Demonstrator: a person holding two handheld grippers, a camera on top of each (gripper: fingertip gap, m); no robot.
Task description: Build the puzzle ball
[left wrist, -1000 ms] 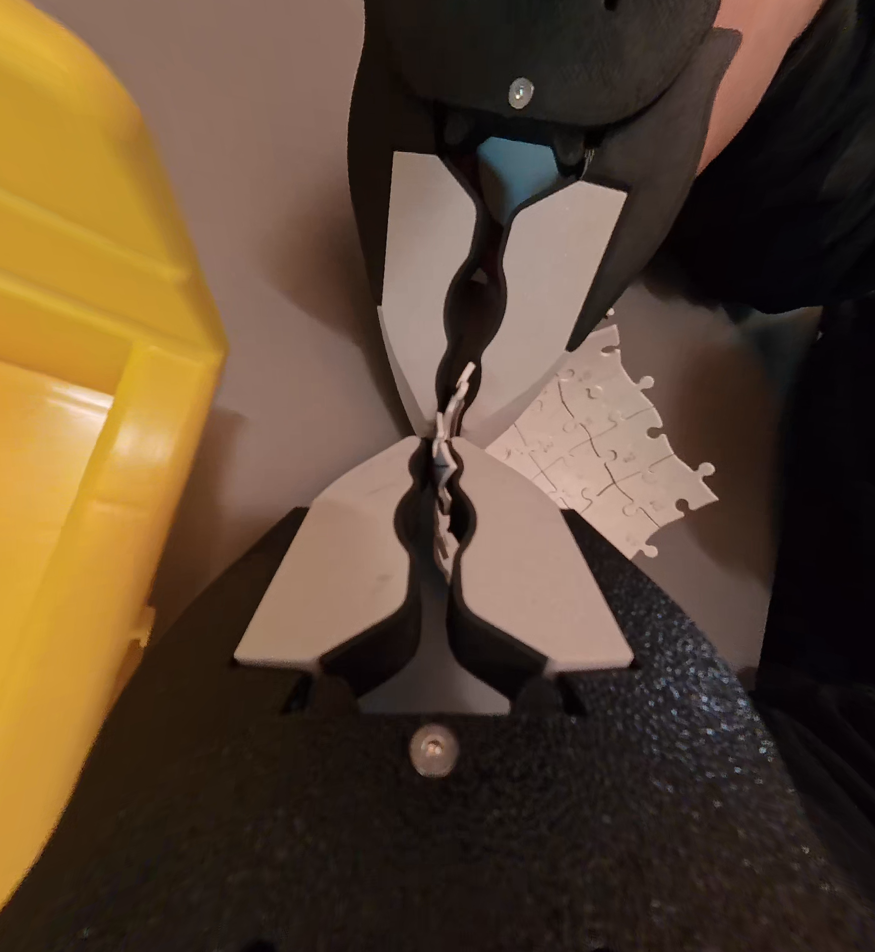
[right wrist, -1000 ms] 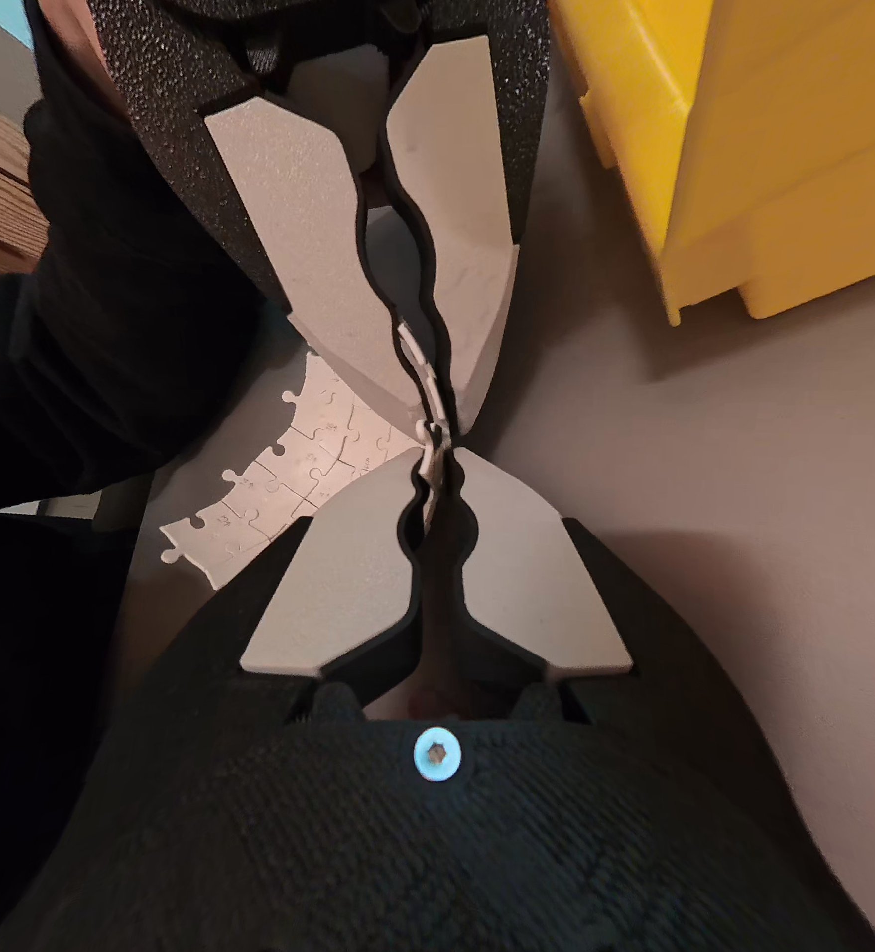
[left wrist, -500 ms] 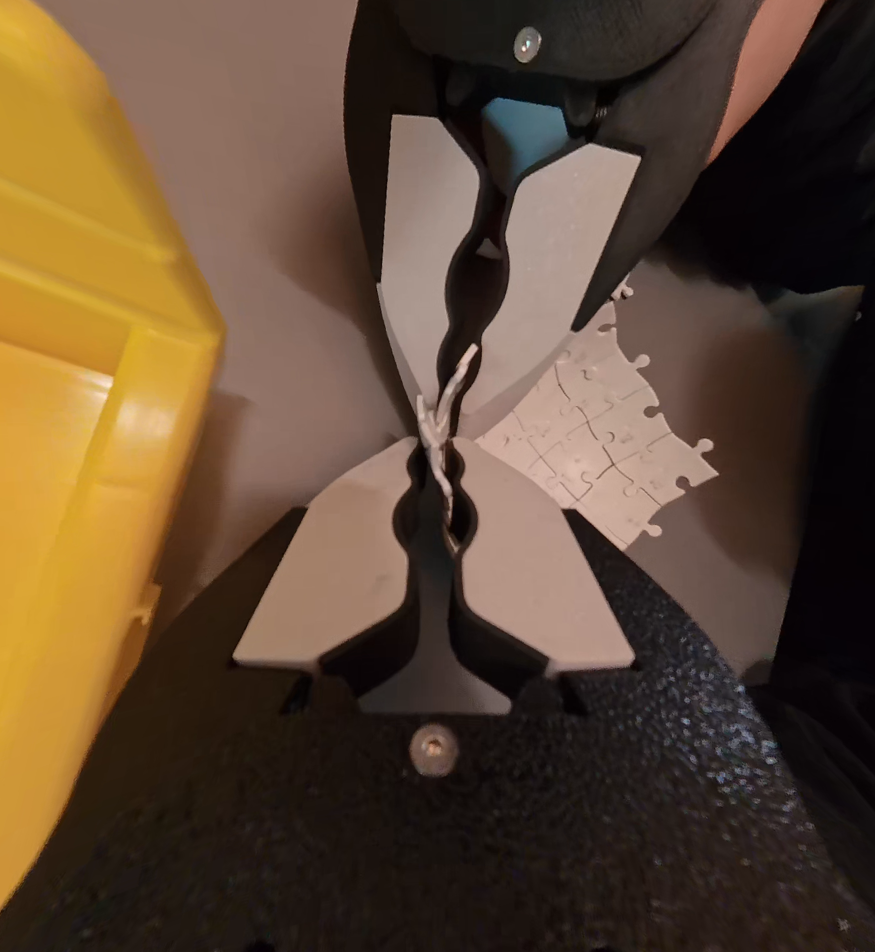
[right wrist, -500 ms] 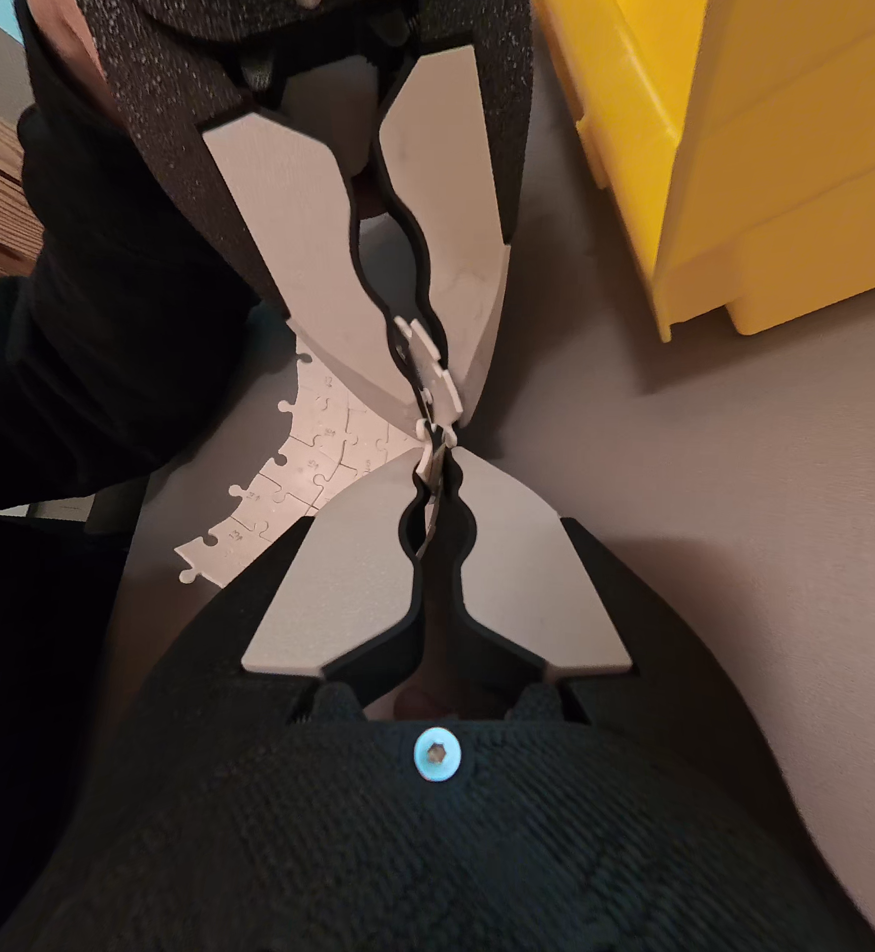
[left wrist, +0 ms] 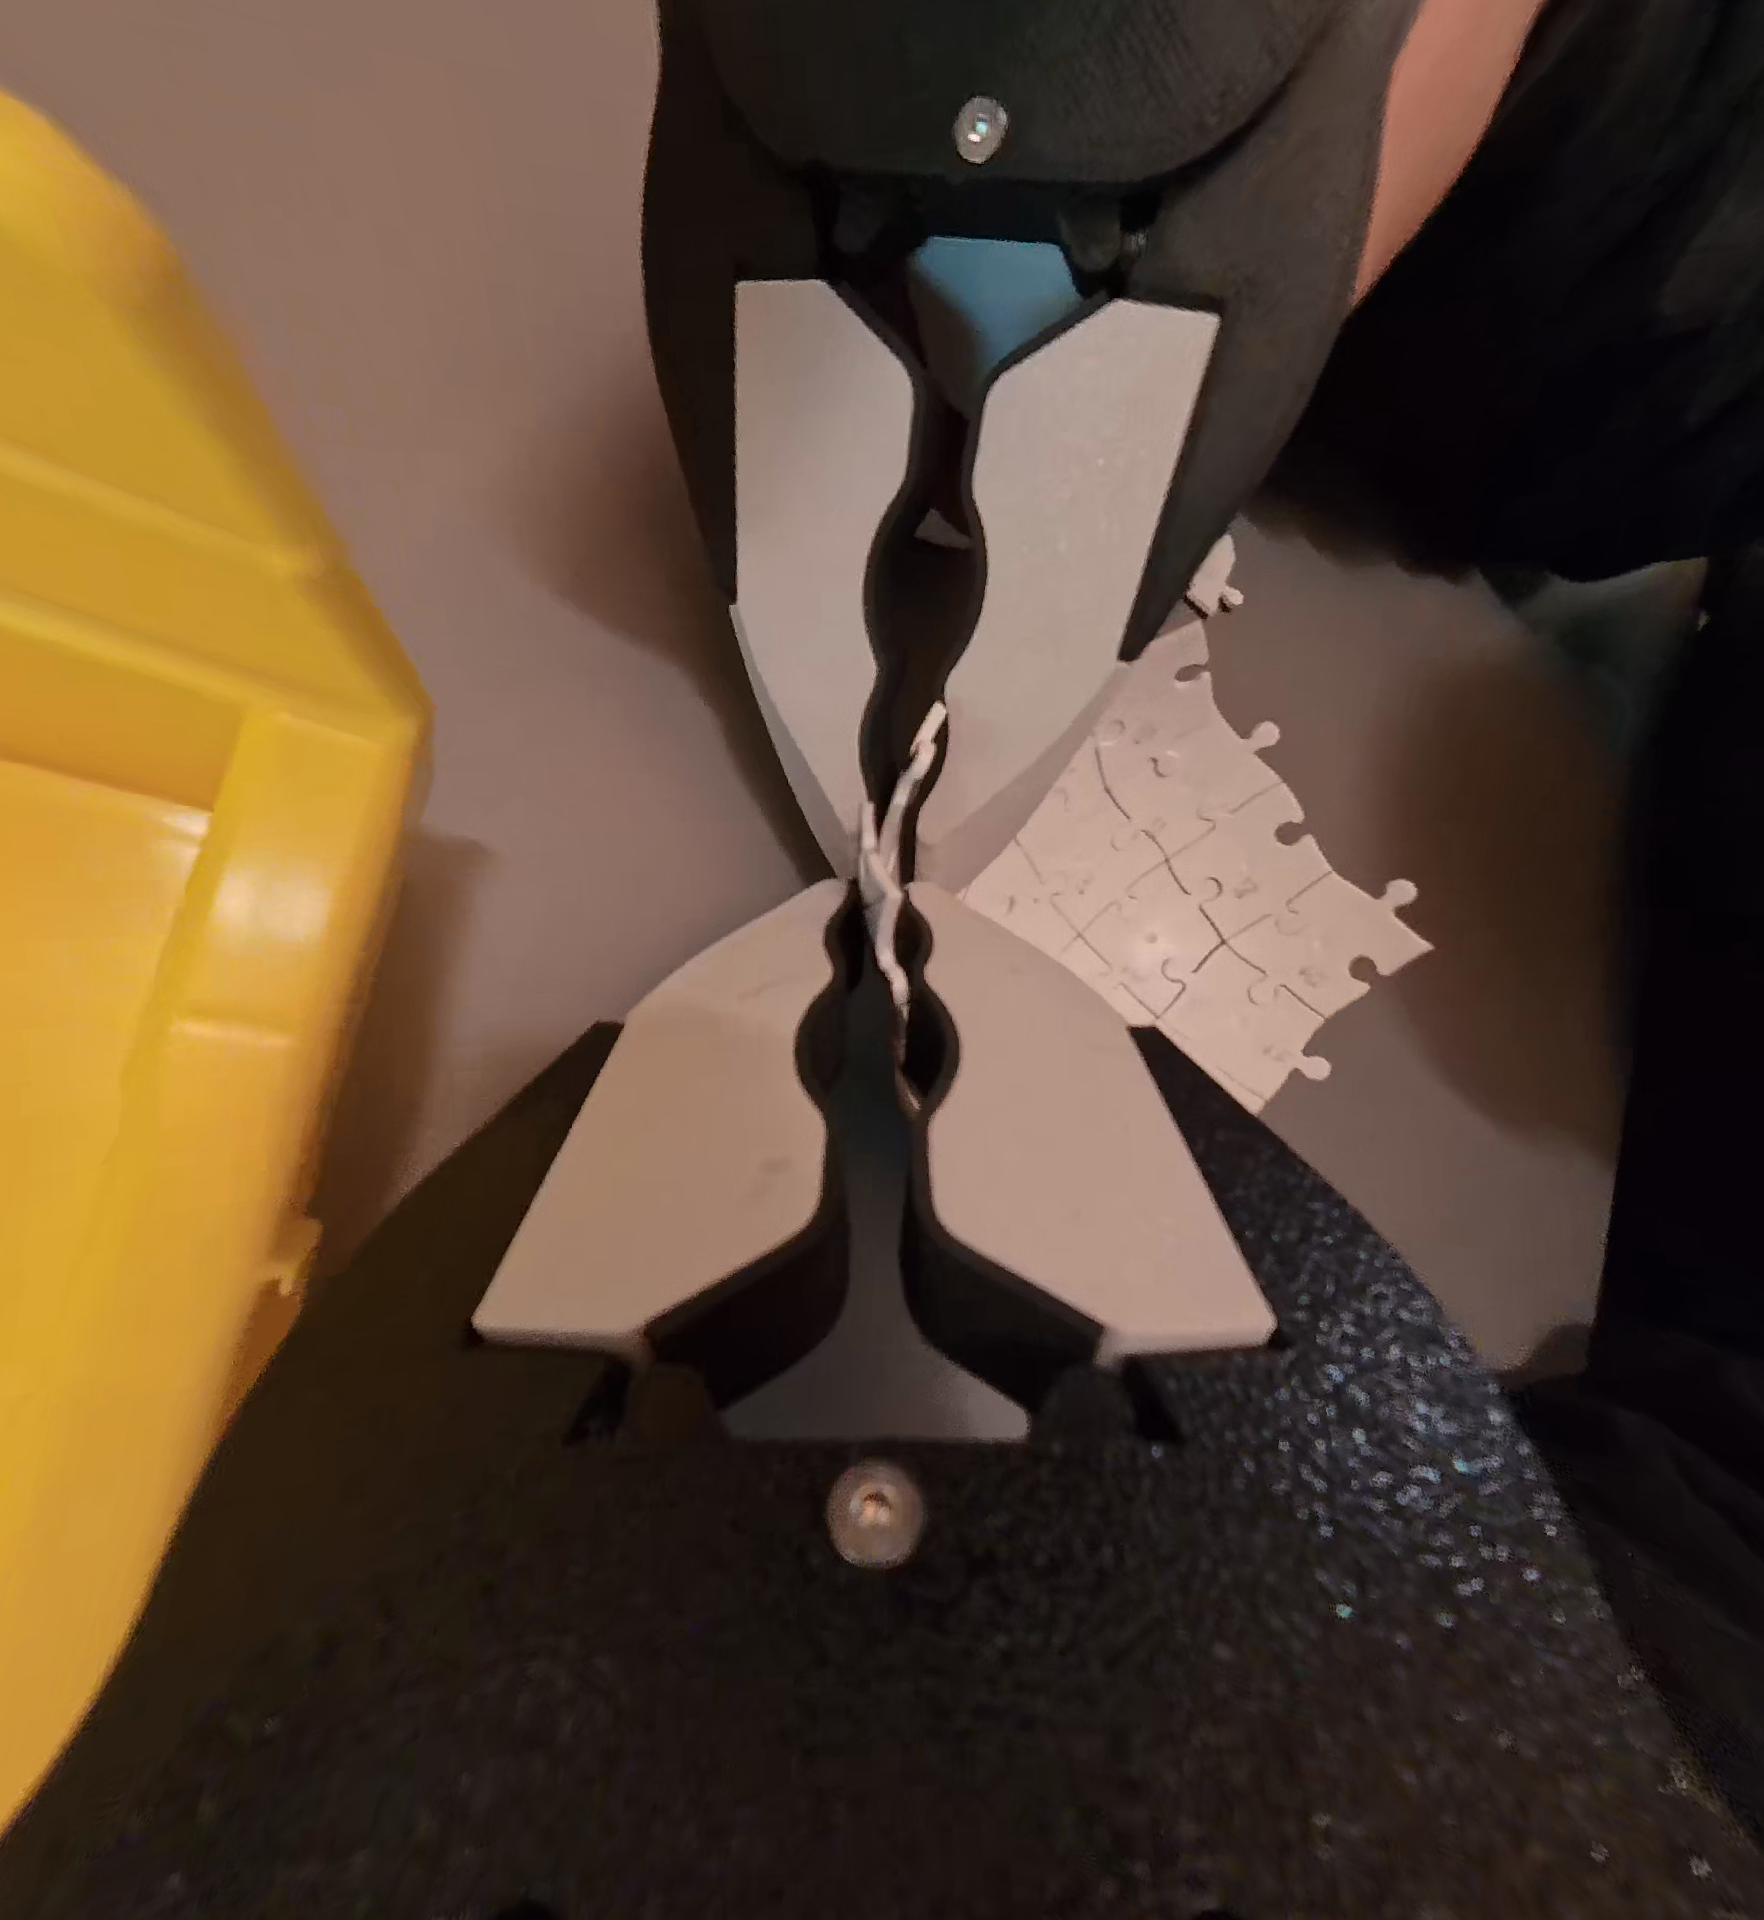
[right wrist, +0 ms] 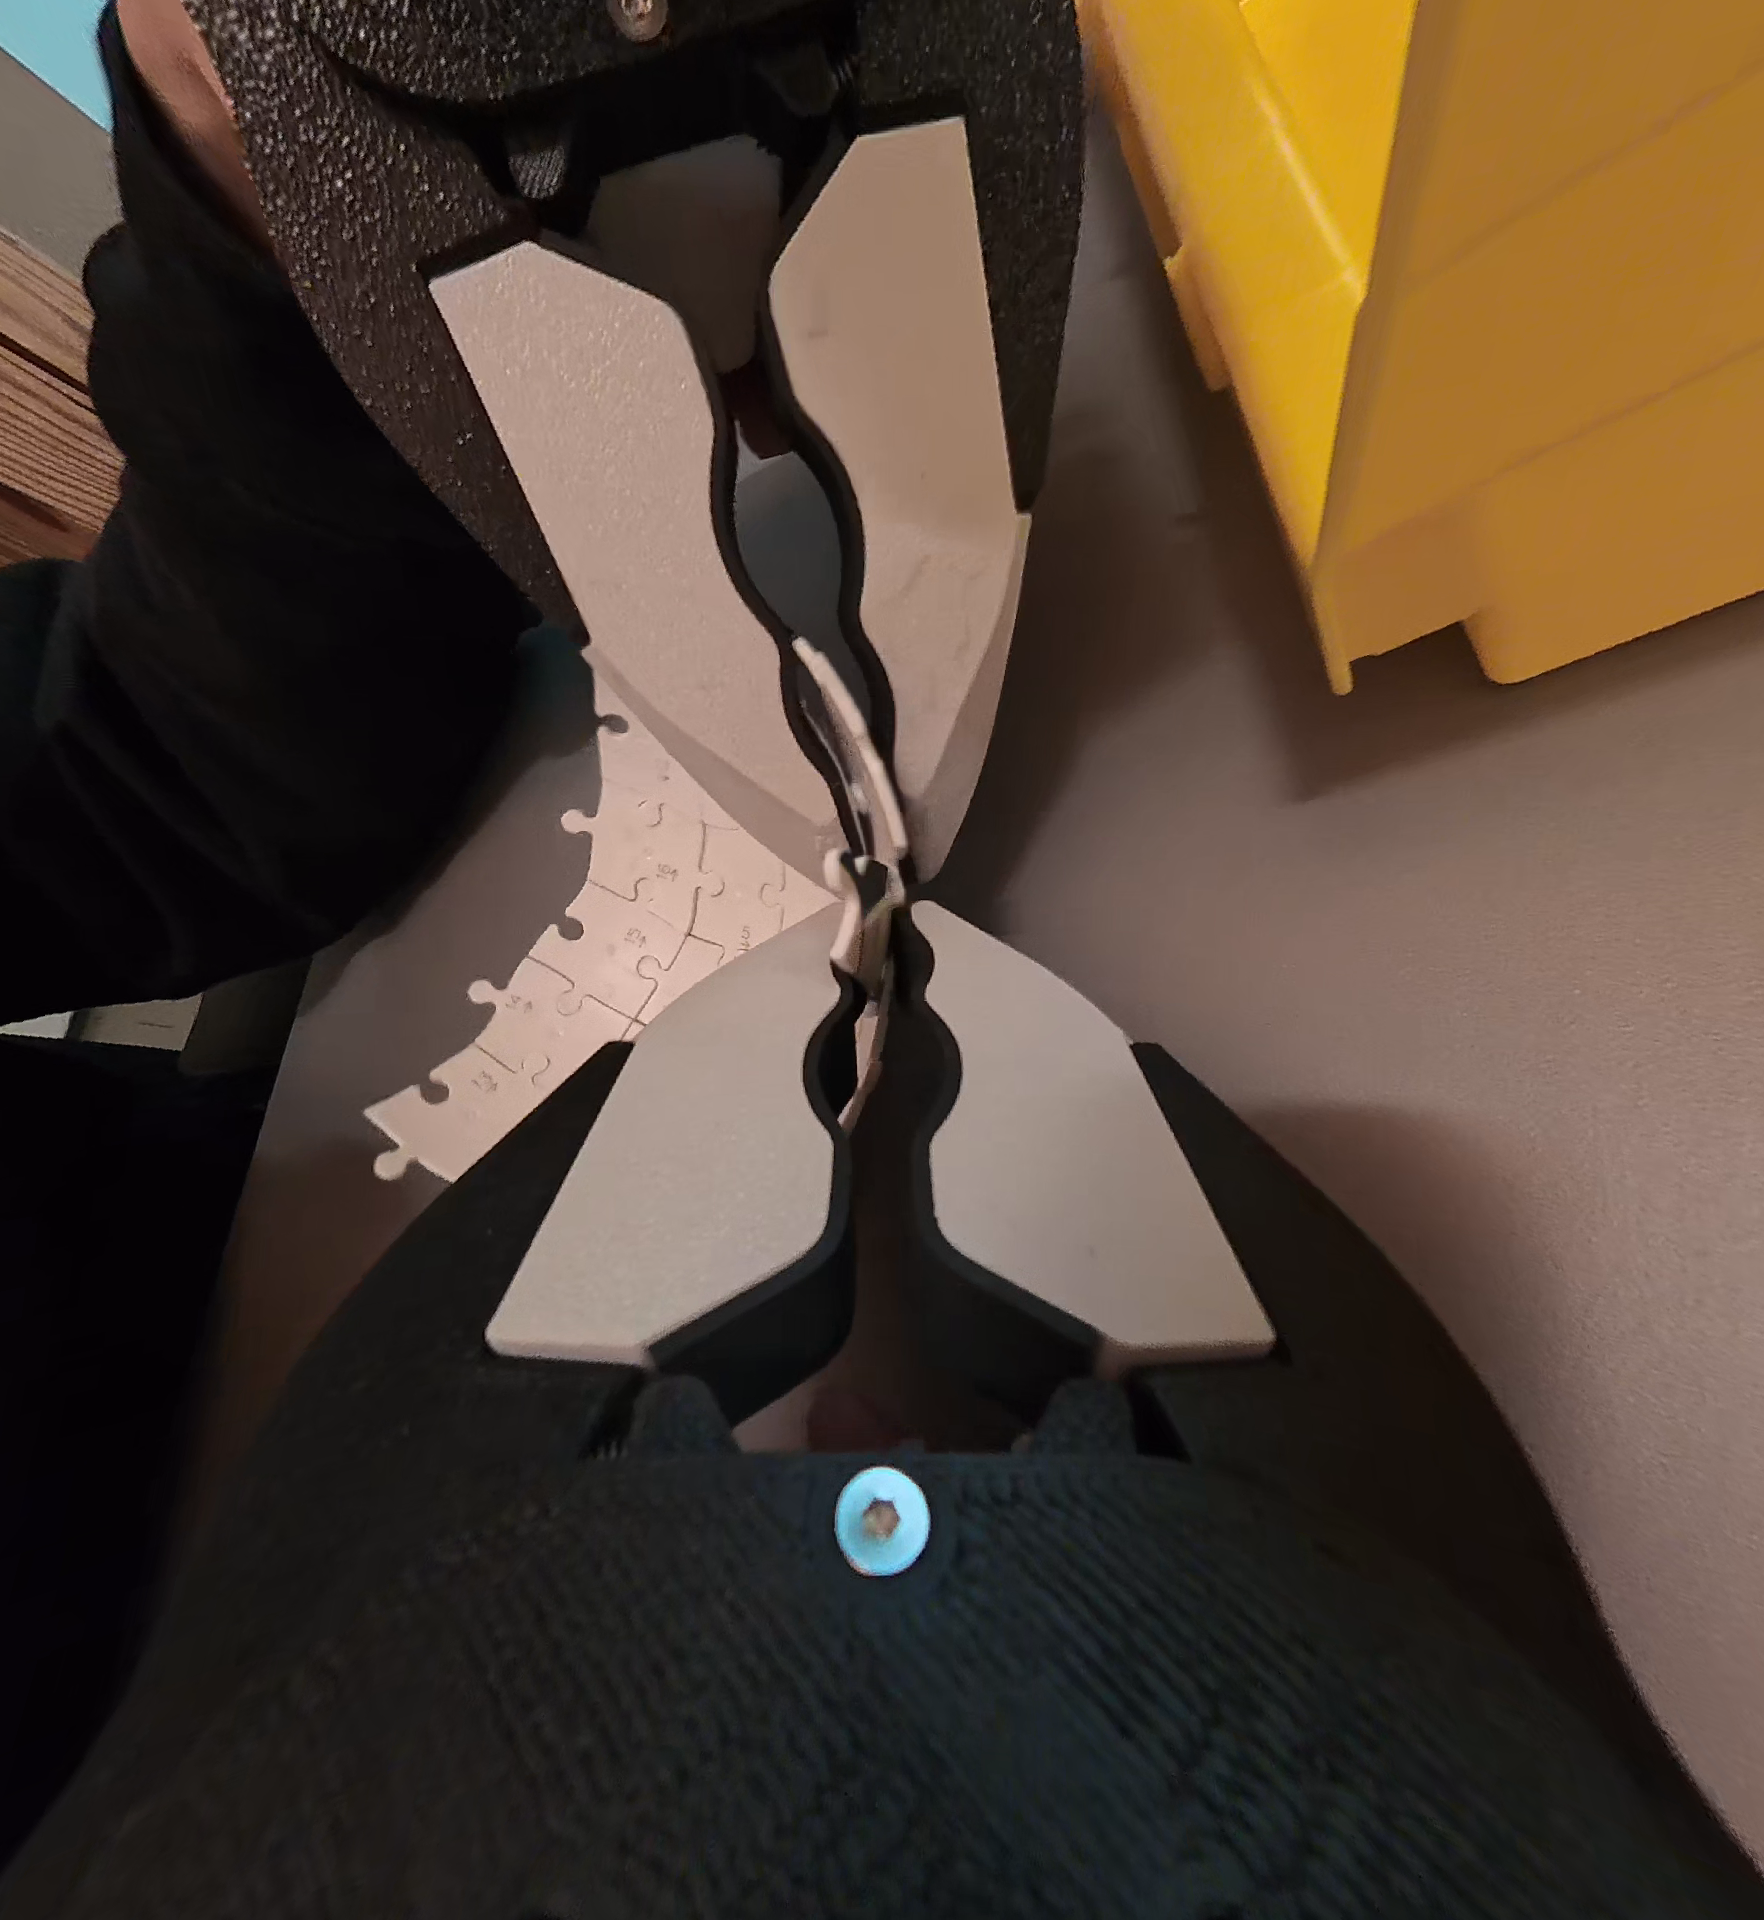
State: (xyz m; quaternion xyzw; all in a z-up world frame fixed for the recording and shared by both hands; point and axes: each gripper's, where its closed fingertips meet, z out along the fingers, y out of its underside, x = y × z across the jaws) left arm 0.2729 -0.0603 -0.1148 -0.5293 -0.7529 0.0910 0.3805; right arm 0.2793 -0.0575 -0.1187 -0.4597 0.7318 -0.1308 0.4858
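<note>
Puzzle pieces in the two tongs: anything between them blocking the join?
Nothing visible. The left tongs and right tongs meet tip to tip, each shut on a thin white puzzle piece, and the piece edges touch at the tips. The joined puzzle sheet lies on the table behind; the yellow bin stands off to the side.

Plastic, grain and matt grey

The yellow bin [left wrist: 130,831] looked like glossy plastic; the left gripper [left wrist: 883,914] had grainy black shells and smooth matt grey fingers [left wrist: 691,1143]; the tabletop [right wrist: 1429,1039] was matt.

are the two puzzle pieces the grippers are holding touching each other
Touching. The right wrist view shows the right gripper's piece meeting the left gripper's piece edge to edge with no gap, where the fingertips face.
</note>
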